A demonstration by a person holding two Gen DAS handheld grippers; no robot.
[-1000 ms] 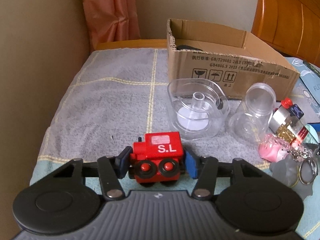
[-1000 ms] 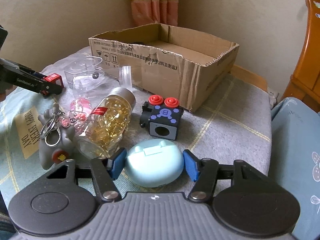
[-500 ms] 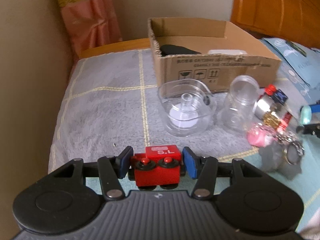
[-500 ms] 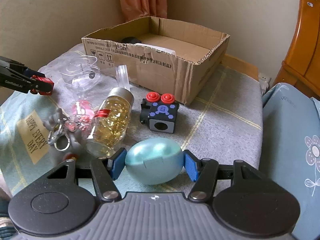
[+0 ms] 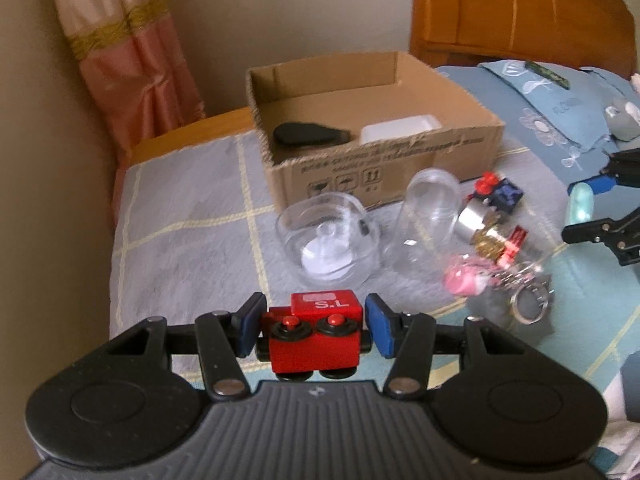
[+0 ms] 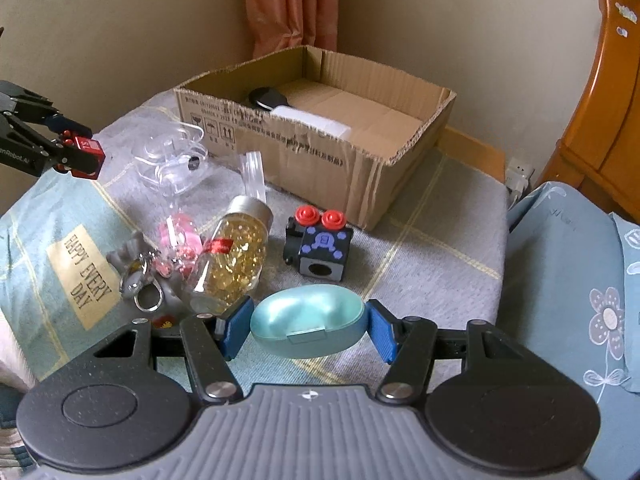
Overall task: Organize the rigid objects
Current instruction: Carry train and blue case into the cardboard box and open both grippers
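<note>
Left gripper (image 5: 312, 330) jaws clamped on red toy train (image 5: 316, 336), prob light, stiff wood w/ flat sides = sure hold; right gripper (image 6: 306, 330) jaws clamped on teal case (image 6: 307, 326), smooth, rounded, likely slippery, both lifted short of cardboard box (image 6: 360, 168) at worktop's far edge

Red train (image 5: 316, 330), teal case (image 6: 307, 326)
</note>
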